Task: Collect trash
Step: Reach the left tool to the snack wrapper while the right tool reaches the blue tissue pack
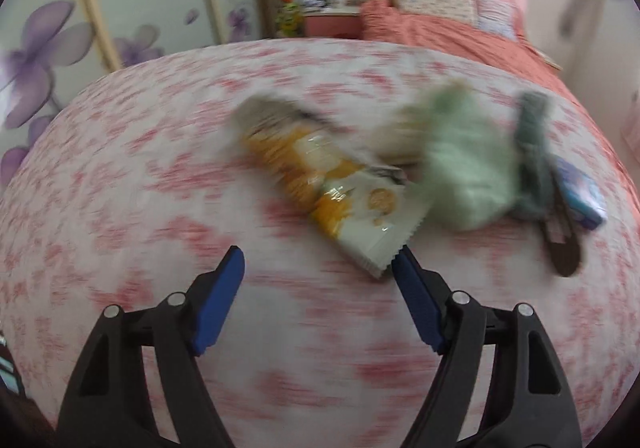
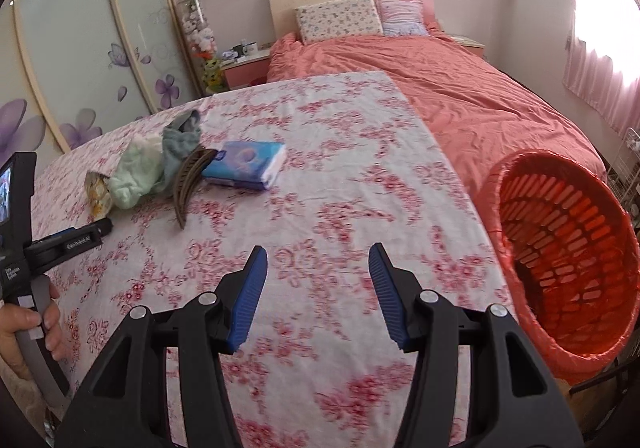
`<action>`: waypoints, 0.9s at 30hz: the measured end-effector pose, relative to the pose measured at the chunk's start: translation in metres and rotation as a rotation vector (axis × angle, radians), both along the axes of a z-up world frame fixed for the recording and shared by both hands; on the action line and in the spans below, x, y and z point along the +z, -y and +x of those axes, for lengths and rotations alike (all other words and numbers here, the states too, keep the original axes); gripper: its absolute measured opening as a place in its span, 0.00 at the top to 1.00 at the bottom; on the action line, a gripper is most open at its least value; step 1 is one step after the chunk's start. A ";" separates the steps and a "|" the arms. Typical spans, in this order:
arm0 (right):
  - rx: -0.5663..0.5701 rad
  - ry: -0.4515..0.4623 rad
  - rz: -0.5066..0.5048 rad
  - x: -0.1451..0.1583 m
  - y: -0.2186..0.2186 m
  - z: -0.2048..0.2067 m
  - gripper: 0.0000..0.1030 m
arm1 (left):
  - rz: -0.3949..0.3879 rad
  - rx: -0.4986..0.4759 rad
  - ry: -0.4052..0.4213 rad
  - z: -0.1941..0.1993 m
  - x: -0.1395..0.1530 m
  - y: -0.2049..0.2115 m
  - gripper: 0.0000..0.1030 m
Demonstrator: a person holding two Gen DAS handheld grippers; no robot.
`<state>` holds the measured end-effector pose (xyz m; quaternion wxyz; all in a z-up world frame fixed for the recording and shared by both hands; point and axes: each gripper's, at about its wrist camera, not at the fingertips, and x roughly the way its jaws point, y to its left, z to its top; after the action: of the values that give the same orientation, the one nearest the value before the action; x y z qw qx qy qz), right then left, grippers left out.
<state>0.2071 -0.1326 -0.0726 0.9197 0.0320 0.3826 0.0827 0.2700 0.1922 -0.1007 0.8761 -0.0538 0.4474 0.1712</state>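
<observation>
On the pink-flowered white tablecloth (image 2: pixel 320 176) lies a yellow-and-white crinkled snack wrapper (image 1: pixel 340 192), beside a pale green crumpled cloth (image 1: pixel 460 168), a brown curved comb (image 2: pixel 188 184) and a blue tissue pack (image 2: pixel 246 164); the left gripper (image 1: pixel 318 260) hangs spread wide, its right pad at the wrapper's corner, nothing pinched; the right gripper (image 2: pixel 318 260) stands parted and empty near a red slatted plastic basket (image 2: pixel 568 268).

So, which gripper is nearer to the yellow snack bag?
Left. The left gripper is open just before the snack bag; the right gripper is open, well apart from it.
</observation>
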 end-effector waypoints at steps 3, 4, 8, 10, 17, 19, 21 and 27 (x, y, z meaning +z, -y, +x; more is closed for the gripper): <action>0.021 -0.006 0.001 -0.004 -0.015 0.008 0.48 | 0.010 0.081 -0.005 -0.007 0.001 -0.035 0.27; 0.021 -0.009 0.004 -0.006 -0.019 0.012 0.48 | 0.010 0.102 -0.011 -0.008 0.002 -0.045 0.27; -0.002 -0.031 0.036 -0.010 -0.029 0.040 0.48 | -0.010 0.105 0.002 -0.013 0.007 -0.059 0.27; -0.014 -0.045 0.069 -0.010 -0.033 0.054 0.48 | -0.032 0.095 0.020 -0.015 0.010 -0.060 0.22; -0.046 -0.064 0.112 -0.008 -0.055 0.091 0.34 | -0.073 0.064 0.095 -0.011 0.024 -0.050 0.11; -0.052 -0.080 0.099 -0.011 -0.064 0.099 0.33 | -0.072 0.065 0.089 -0.001 0.025 -0.048 0.11; -0.060 -0.097 0.084 -0.014 -0.069 0.104 0.31 | -0.054 0.070 0.078 0.012 0.024 -0.047 0.11; -0.073 -0.112 0.054 -0.014 -0.074 0.111 0.22 | -0.040 0.092 0.025 0.047 0.017 -0.054 0.11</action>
<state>0.3181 -0.0589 -0.0867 0.8981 0.0751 0.4295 0.0577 0.3166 0.2466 -0.0842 0.8715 -0.0940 0.4370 0.2016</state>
